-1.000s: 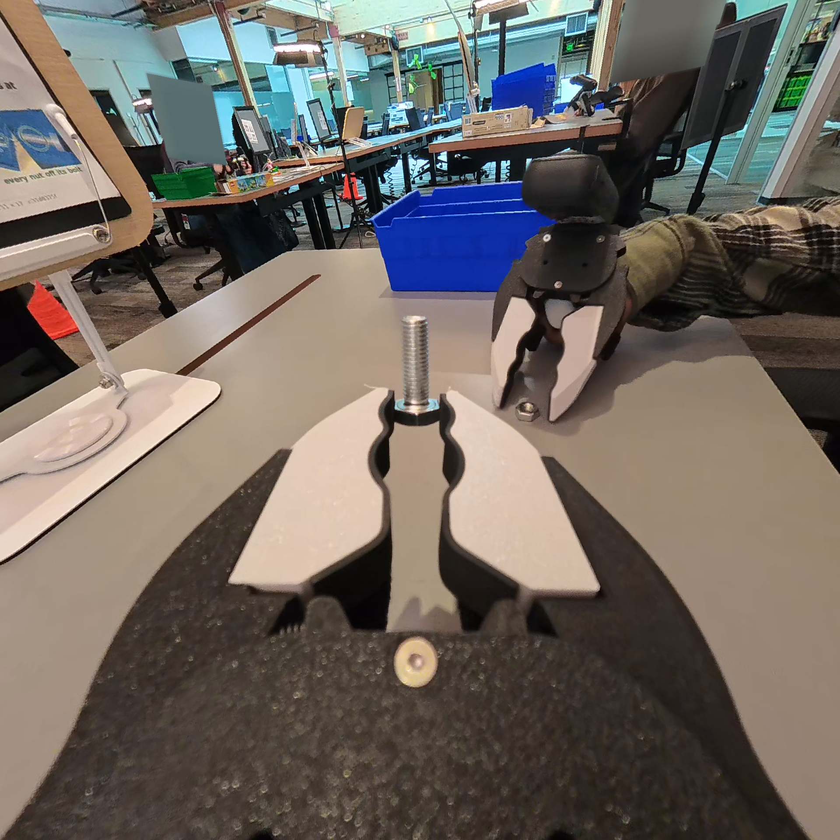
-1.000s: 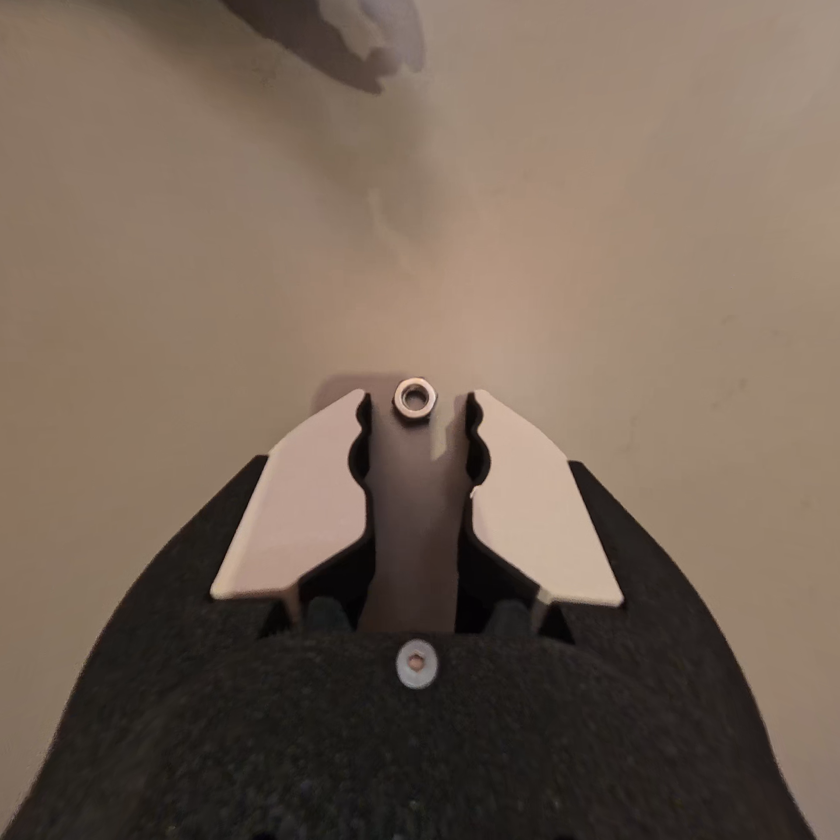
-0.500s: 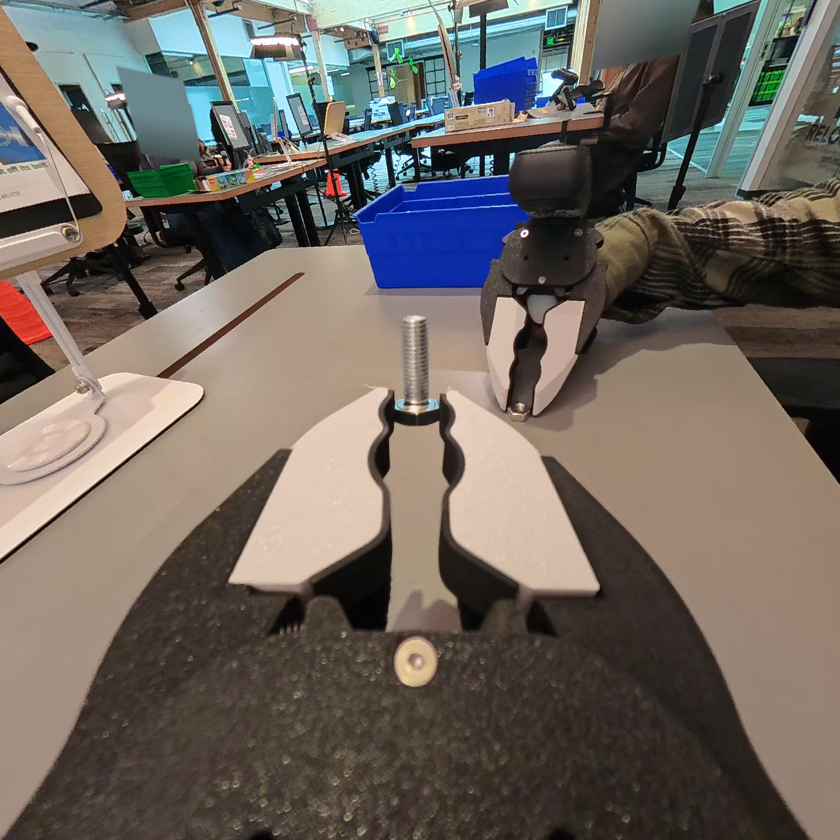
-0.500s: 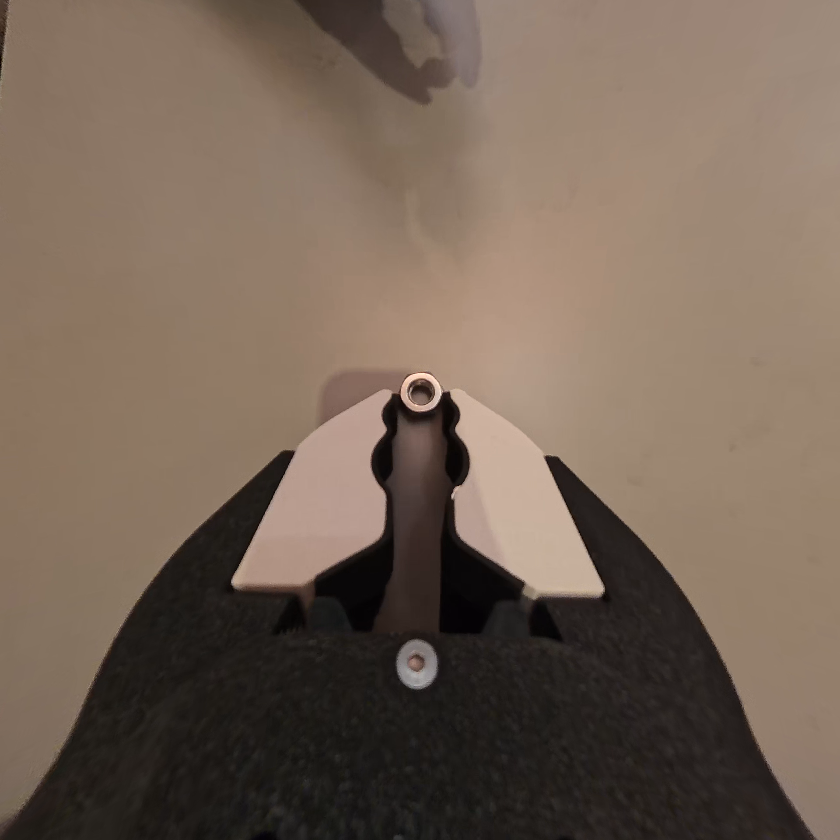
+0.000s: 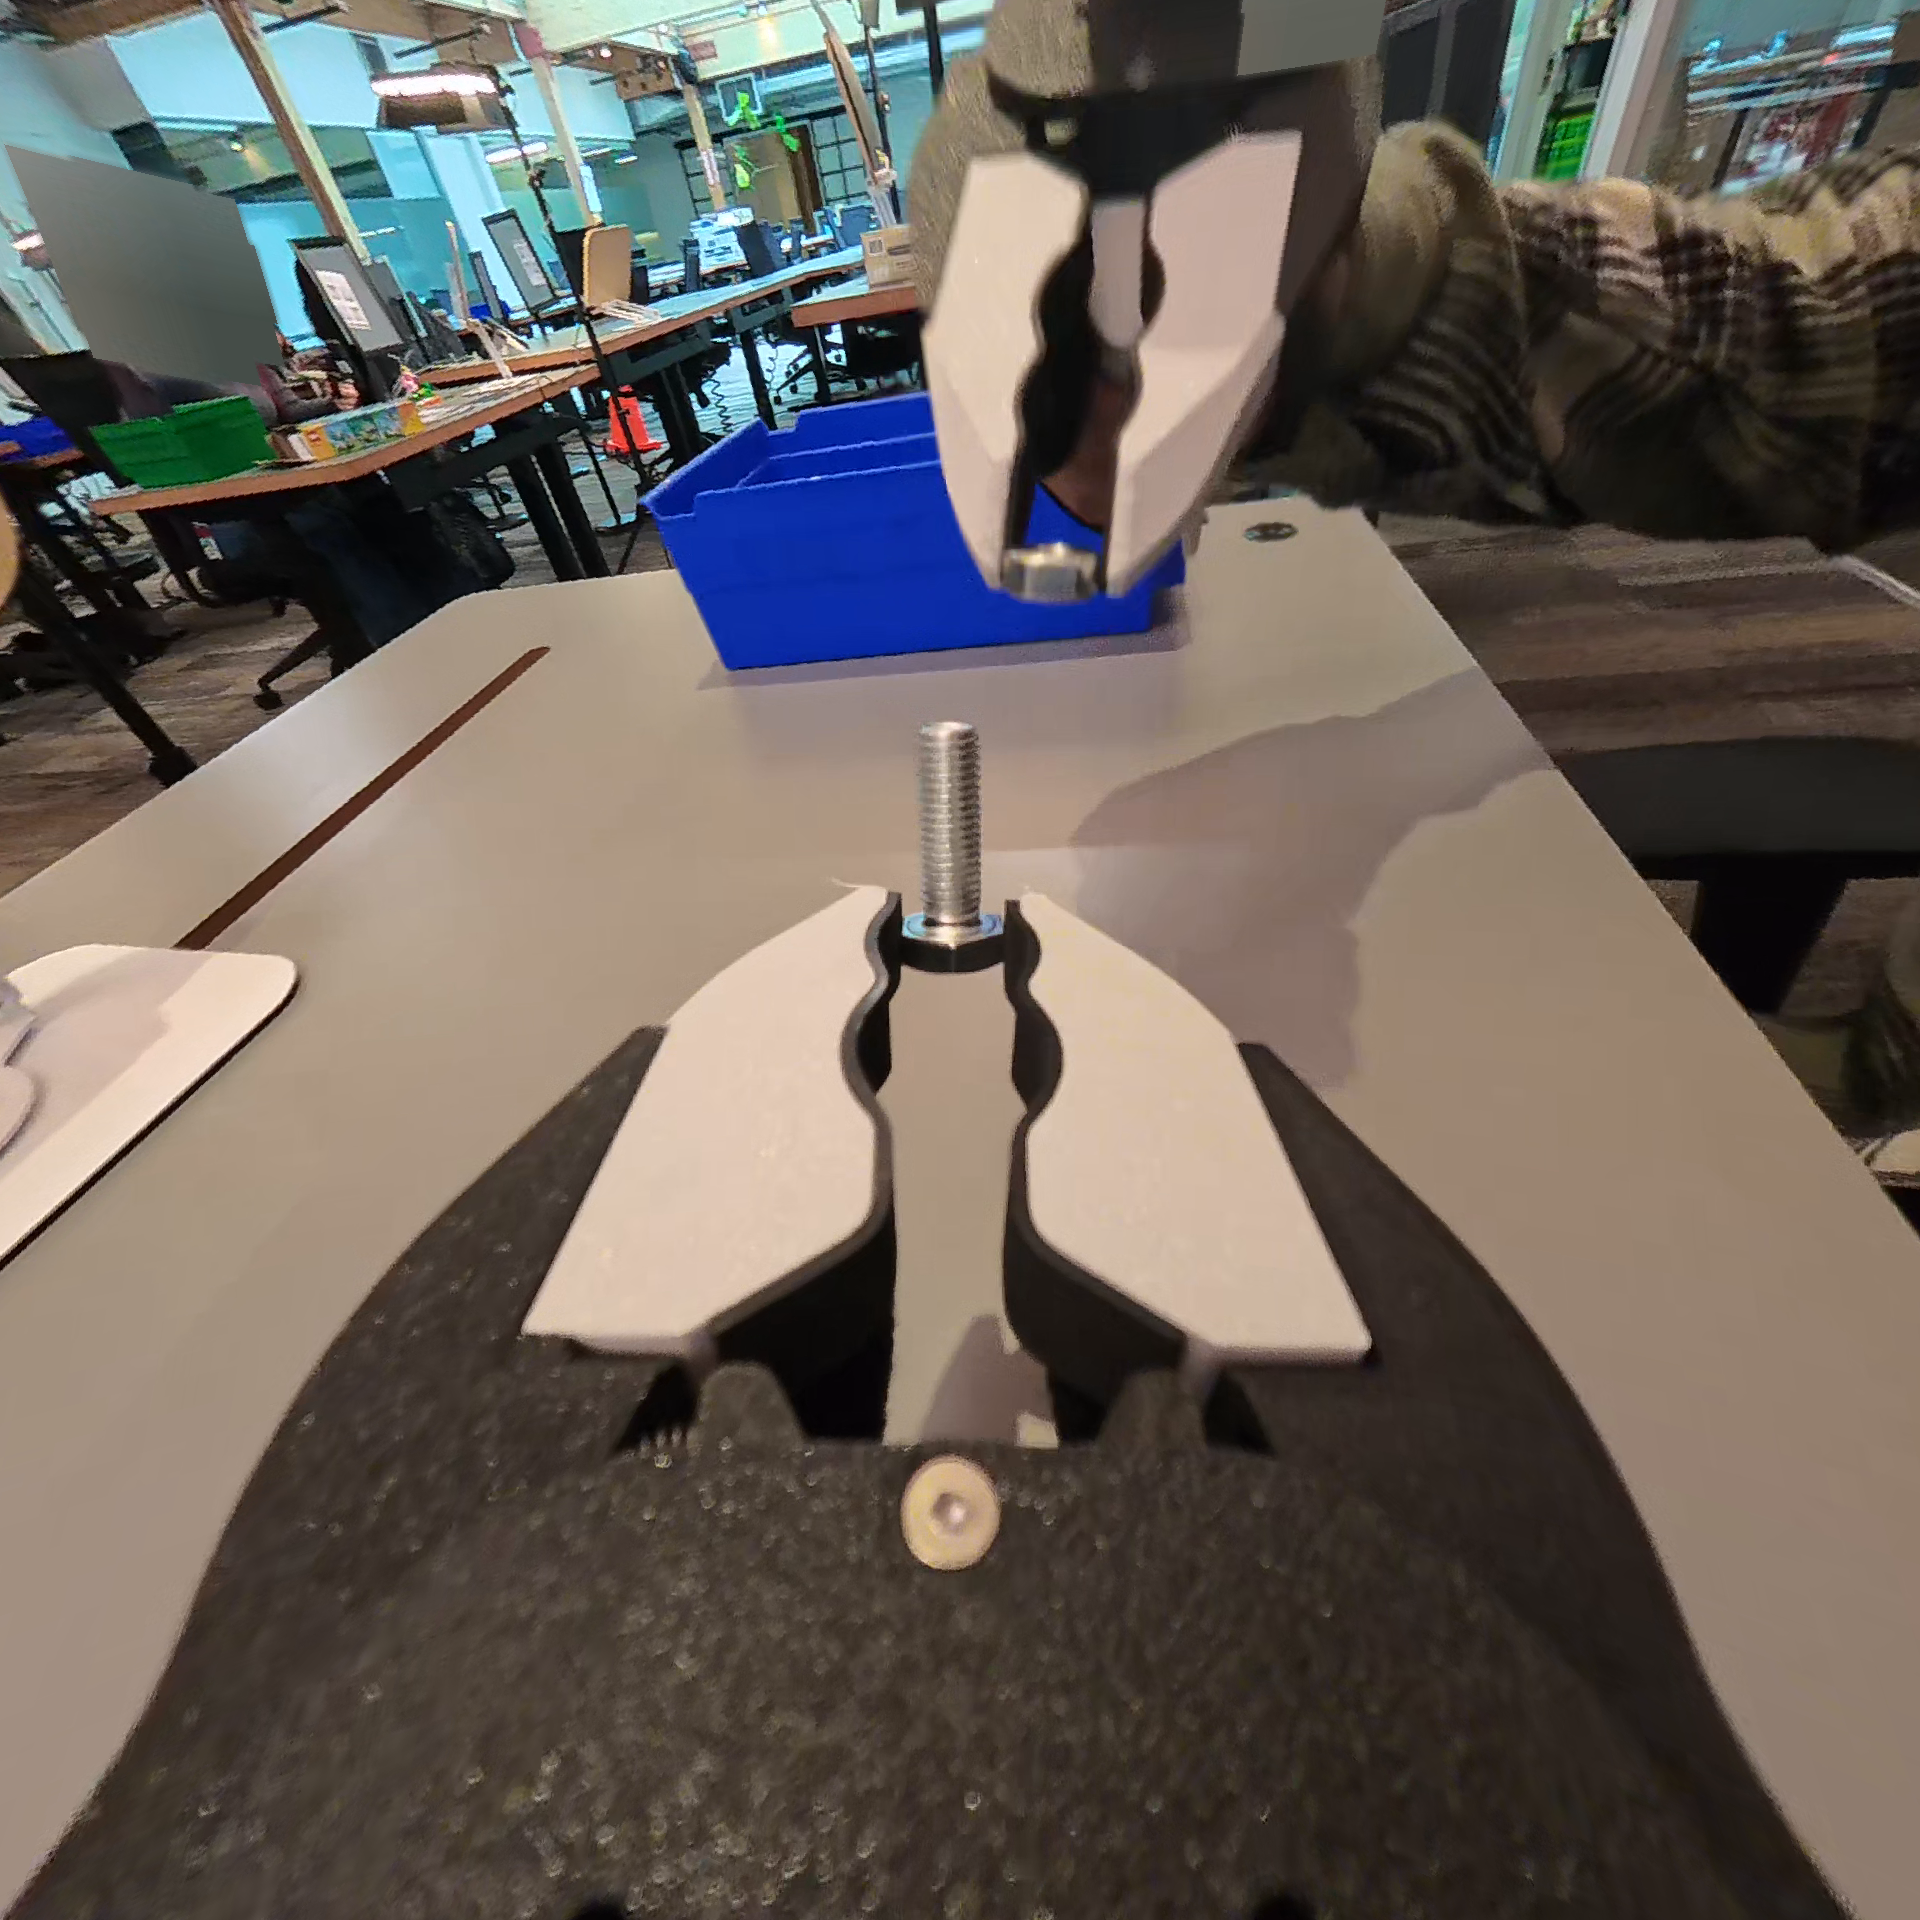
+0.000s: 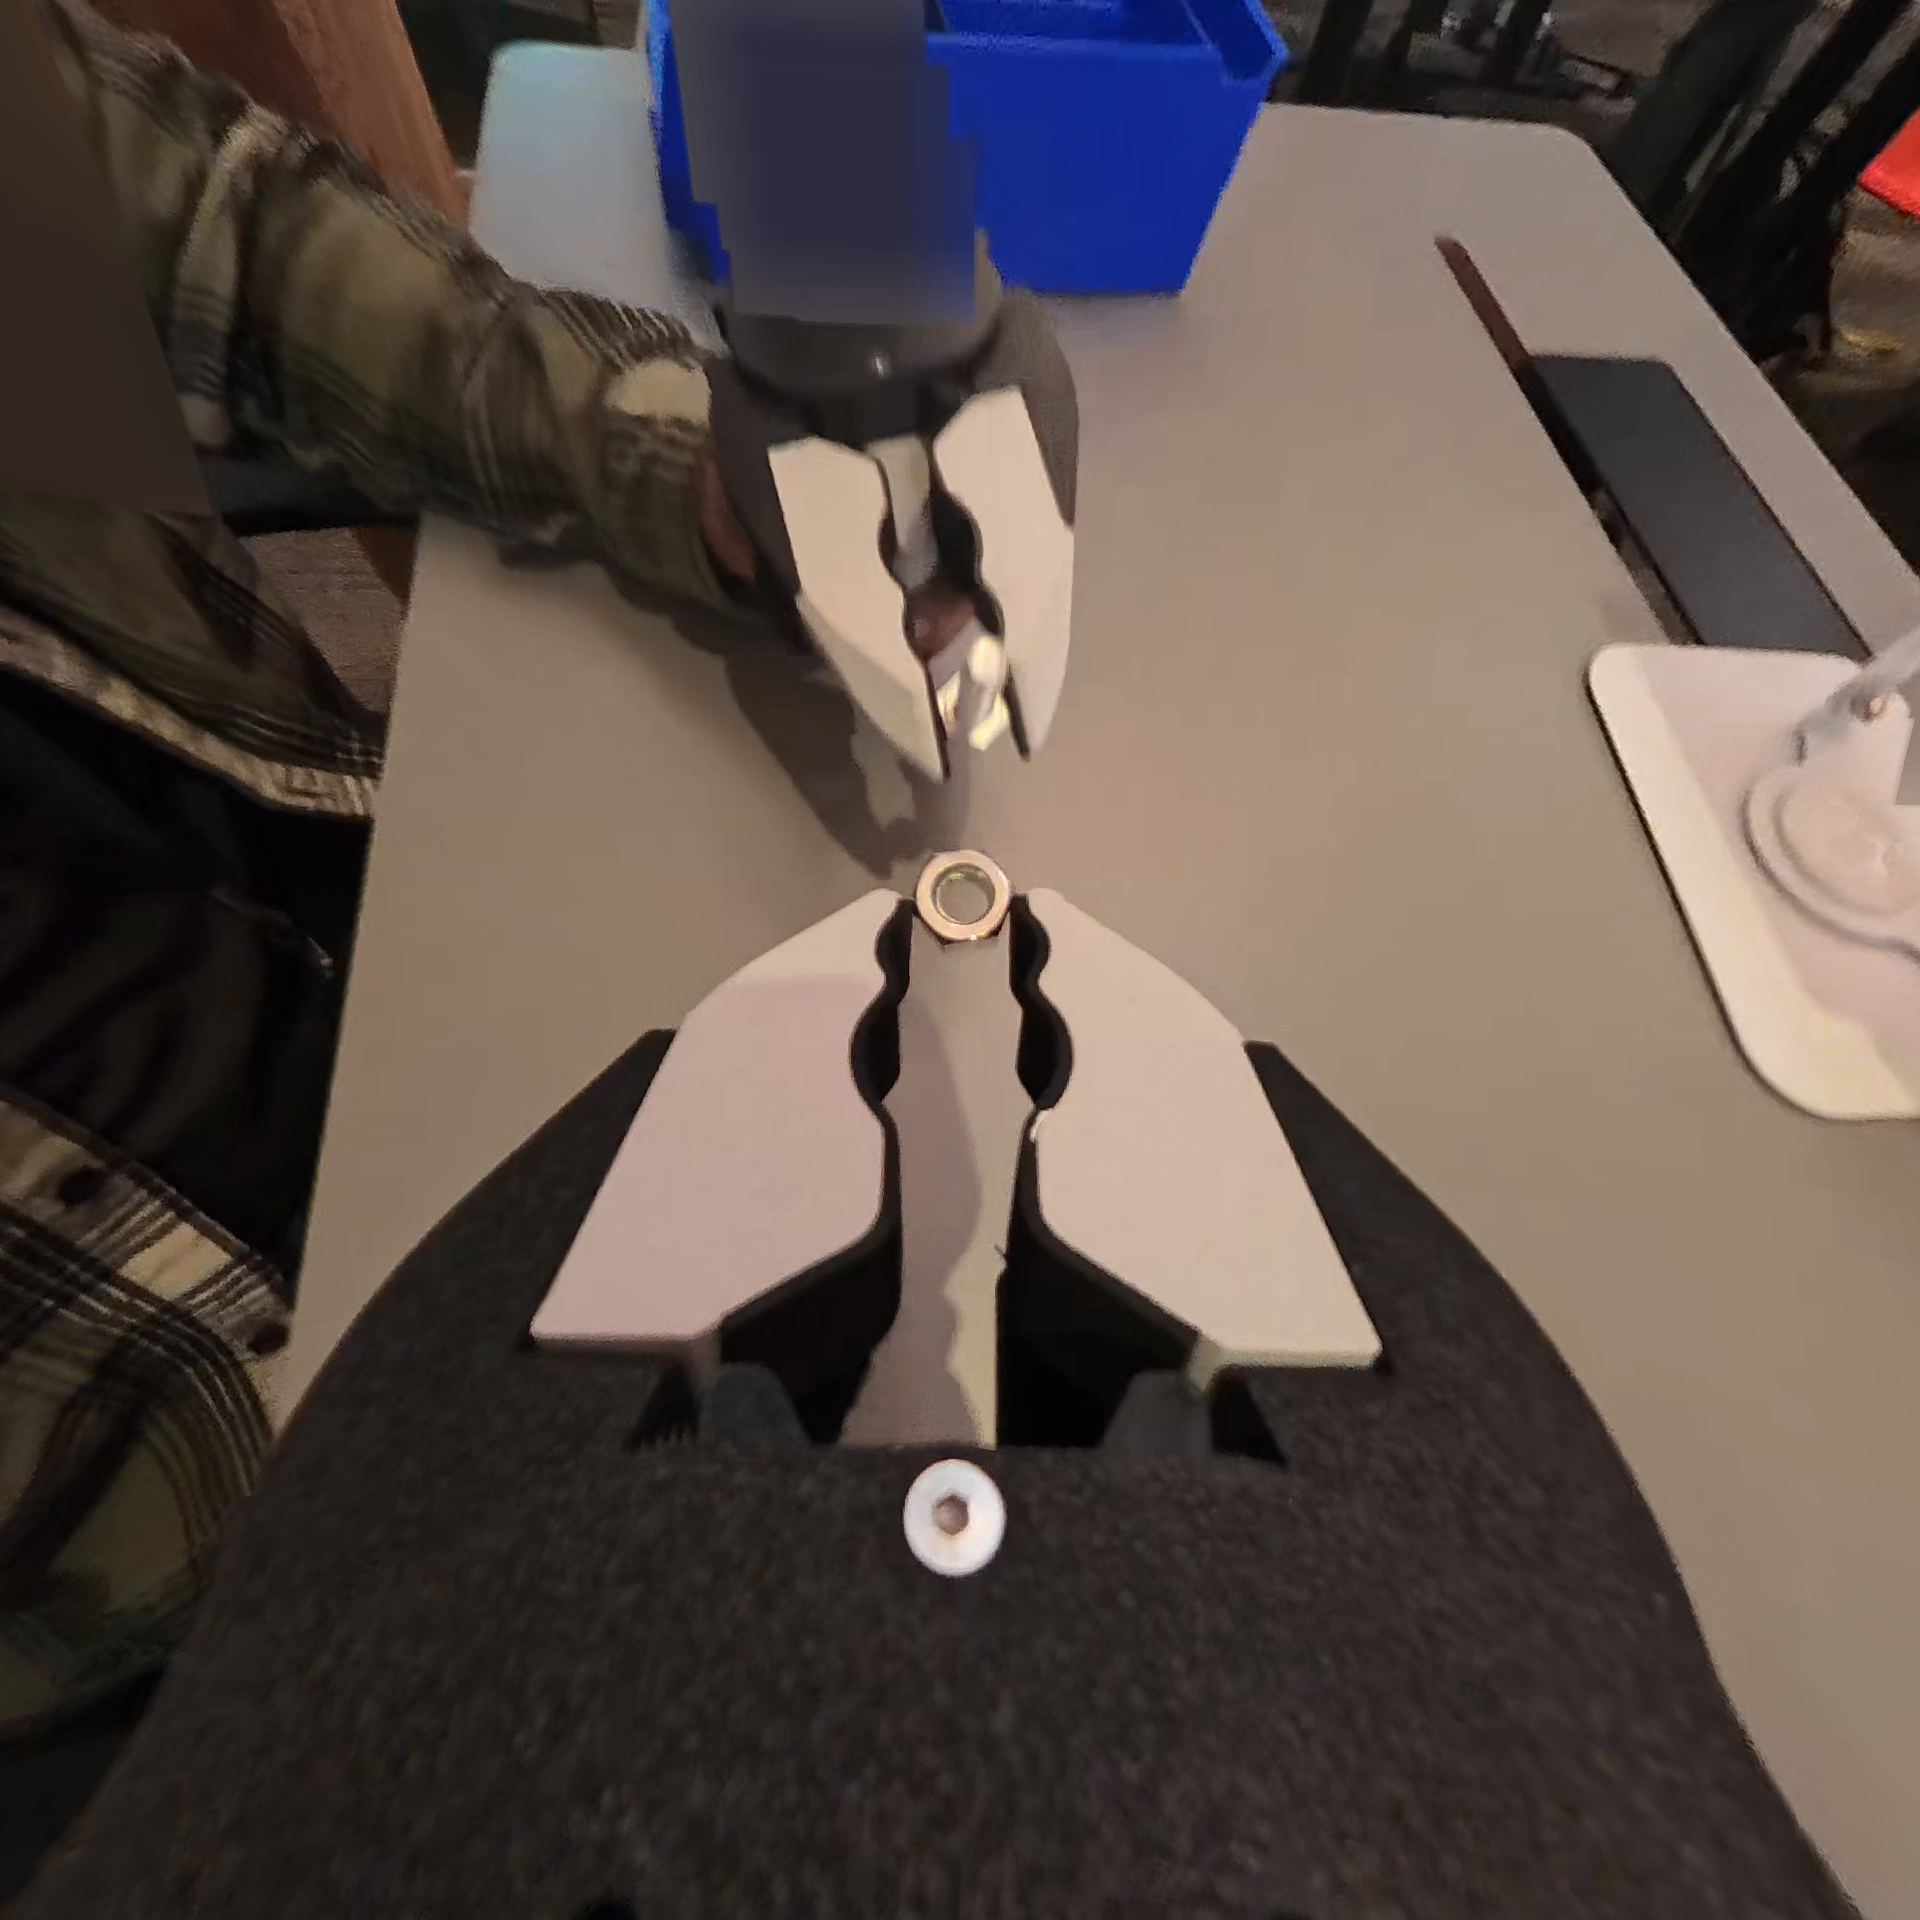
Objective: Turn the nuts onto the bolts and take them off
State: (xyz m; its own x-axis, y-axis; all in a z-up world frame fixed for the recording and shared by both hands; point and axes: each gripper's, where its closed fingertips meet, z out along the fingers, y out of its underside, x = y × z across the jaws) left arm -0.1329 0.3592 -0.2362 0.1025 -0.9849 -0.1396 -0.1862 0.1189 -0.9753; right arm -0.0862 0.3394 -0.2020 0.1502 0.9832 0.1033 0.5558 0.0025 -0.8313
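The left claw is closed on the hexagonal head of a silver threaded steel bolt, holding it upright with the threads pointing up over the grey surface. The right claw pinches a small silver hex nut between its white fingertips, raised in the air above and beyond the bolt, well apart from it. Behind them a blue plastic bin sits on the surface. A white flat stand base lies off to the left claw's side.
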